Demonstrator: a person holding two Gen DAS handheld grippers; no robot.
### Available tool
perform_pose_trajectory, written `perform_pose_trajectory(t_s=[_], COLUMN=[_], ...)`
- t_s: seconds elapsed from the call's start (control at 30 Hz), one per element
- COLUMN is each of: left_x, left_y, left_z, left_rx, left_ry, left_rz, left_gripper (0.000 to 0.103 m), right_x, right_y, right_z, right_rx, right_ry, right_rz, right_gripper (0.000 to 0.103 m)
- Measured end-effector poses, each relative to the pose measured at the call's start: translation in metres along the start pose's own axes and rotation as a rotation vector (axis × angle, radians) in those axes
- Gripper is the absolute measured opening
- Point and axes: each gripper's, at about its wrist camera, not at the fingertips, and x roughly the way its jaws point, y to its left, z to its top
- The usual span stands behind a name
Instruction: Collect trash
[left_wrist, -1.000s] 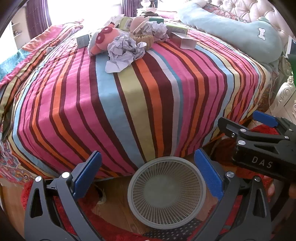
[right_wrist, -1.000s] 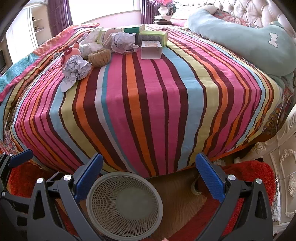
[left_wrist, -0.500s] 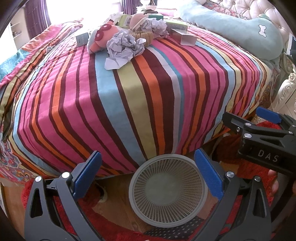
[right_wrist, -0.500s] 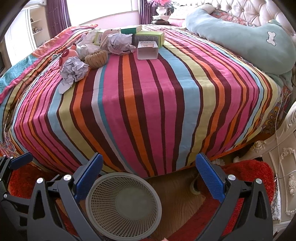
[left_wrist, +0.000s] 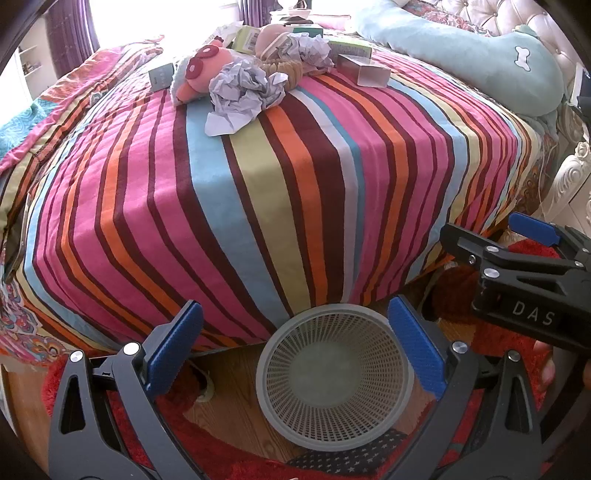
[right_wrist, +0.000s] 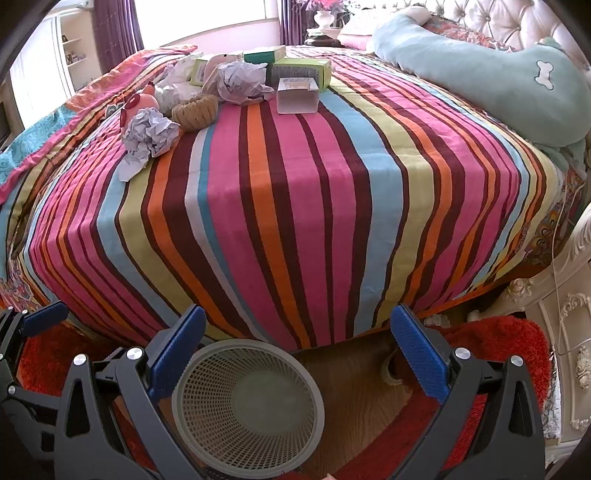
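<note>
A grey mesh waste basket (left_wrist: 334, 380) stands empty on the floor at the foot of the bed; it also shows in the right wrist view (right_wrist: 247, 404). Crumpled paper balls lie on the far part of the striped bedspread: one nearer (left_wrist: 242, 92) (right_wrist: 147, 133), one further back (left_wrist: 310, 50) (right_wrist: 240, 81). My left gripper (left_wrist: 295, 354) is open and empty above the basket. My right gripper (right_wrist: 295, 354) is open and empty, beside the basket; it shows at the right of the left wrist view (left_wrist: 517, 266).
A pink plush toy (left_wrist: 195, 79), a woven ring (right_wrist: 195, 110), a clear box (right_wrist: 297, 96) and green cartons (right_wrist: 301, 72) lie by the paper. A long teal pillow (right_wrist: 480, 77) lies at the right. A white carved cabinet (right_wrist: 565, 332) stands right. A red rug (right_wrist: 491, 343) covers the floor.
Both grippers have risen a little and moved toward the bed; the bedspread and paper balls look closer. Both stay open and empty.
</note>
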Motion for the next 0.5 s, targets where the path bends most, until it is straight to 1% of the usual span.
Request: perform_pose_trajectory(t_s=[0.5], left_x=[0.0076], left_y=[0.0032], left_z=[-0.0070], left_rx=[-0.007], left_ry=[0.024], left_rz=[0.002], left_gripper=[0.097], right_x=[0.0009], right_y=[-0.0010], right_z=[-0.0016], right_rx=[0.003], right_ry=[0.000], right_rz=[-0.010], right_gripper=[0.096])
